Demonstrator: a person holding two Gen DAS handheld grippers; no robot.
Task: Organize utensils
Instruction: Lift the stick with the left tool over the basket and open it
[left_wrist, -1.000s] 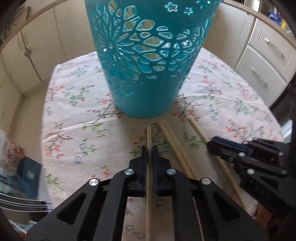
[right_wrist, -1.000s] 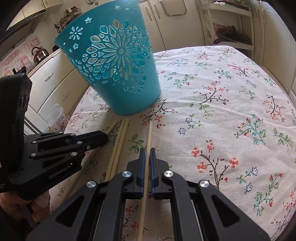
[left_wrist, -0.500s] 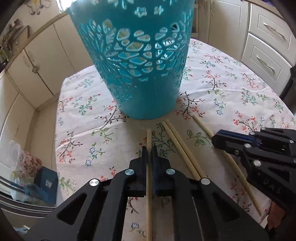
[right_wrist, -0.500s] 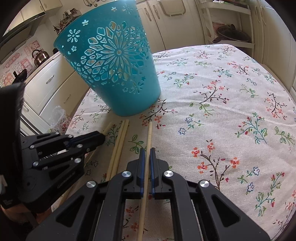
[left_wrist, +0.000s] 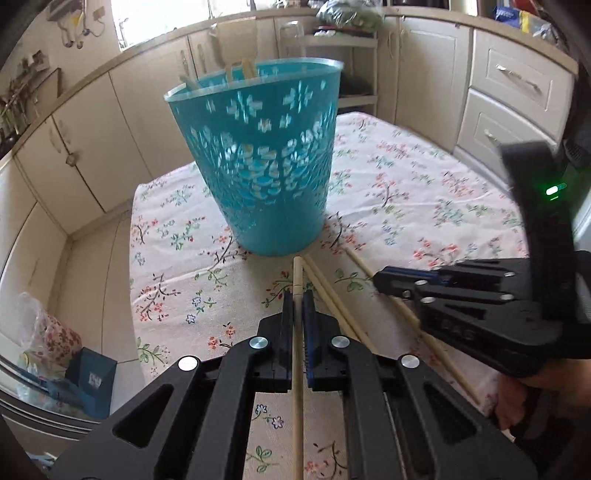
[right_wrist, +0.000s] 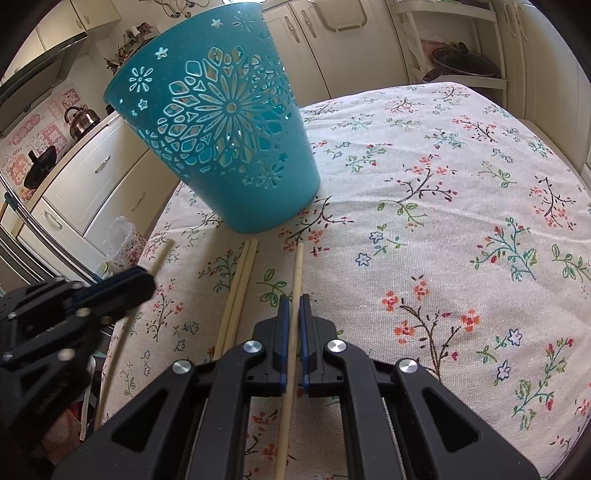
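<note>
Chopsticks are what you are sorting, and the teal basket (left_wrist: 258, 162) is the landmark. Your left gripper (left_wrist: 297, 295) is clamped narrow on one chopstick (left_wrist: 297, 354), whose long axis runs straight out along the fingers toward the basket; its tip sits just short of the basket's base in that view. In the right wrist view this stick (right_wrist: 162, 254) appears lifted clear of the tabletop (right_wrist: 461, 192), left of the basket's foot. Your right gripper (right_wrist: 291, 299) is likewise pinched narrow on a second chopstick (right_wrist: 295, 295), which lies flat on the cloth, pointing at the basket's base.

Between the two held sticks, a pair of chopsticks (right_wrist: 240, 291) rests side by side on the cloth, also aimed at the basket.

Judging by the raised stick, your left hand is the one nearer to dropping in. The move turns on this: the rim is above and ahead of the tip, so the stick likely needs to rise and tip end-down over the opening.

Only the left wrist view shows the basket's rim and the wooden ends (left_wrist: 240, 72) already poking out of it; the right wrist view cuts the rim off but shows the left stick's height.
</note>
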